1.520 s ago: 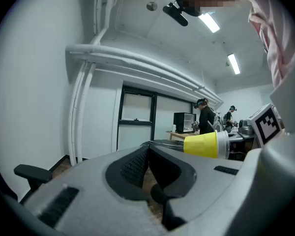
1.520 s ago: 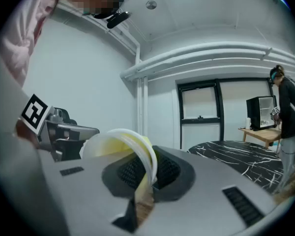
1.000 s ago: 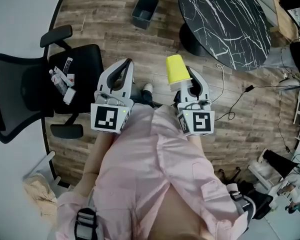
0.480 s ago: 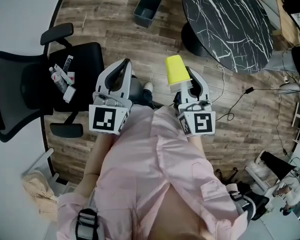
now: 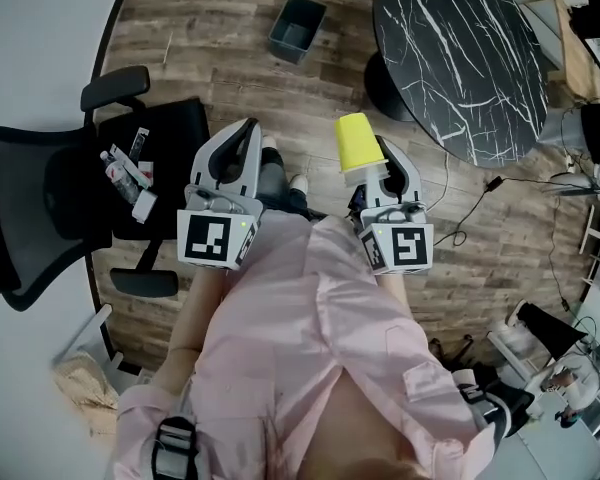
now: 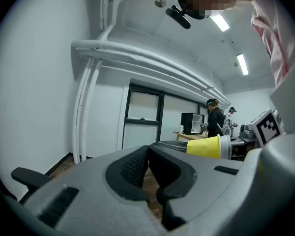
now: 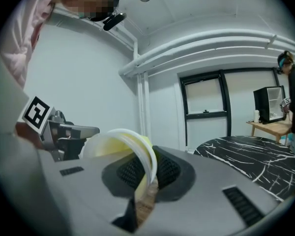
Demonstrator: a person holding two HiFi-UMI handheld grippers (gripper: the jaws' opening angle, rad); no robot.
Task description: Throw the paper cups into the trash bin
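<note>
A yellow paper cup [image 5: 355,143] with a white rim sticks out forward from my right gripper [image 5: 373,172], whose jaws are shut on the cup's rim. The right gripper view shows the cup [image 7: 123,149] pinched by its rim between the ribbed pads. My left gripper [image 5: 246,140] is held level beside it, shut and empty; its own view has the pads [image 6: 137,166] touching and the cup [image 6: 207,147] off to the right. A small dark square trash bin [image 5: 296,28] stands on the wooden floor well ahead of both grippers.
A round black marble table [image 5: 450,58] stands at the right of the bin. A black office chair [image 5: 70,198] with small items on its seat is at the left. Cables [image 5: 480,193] lie on the floor at the right. People stand at the room's far end [image 6: 215,119].
The bin and the table have drifted slightly right and down in the head view. Both grippers keep their hold and stance, the cup still in the right one.
</note>
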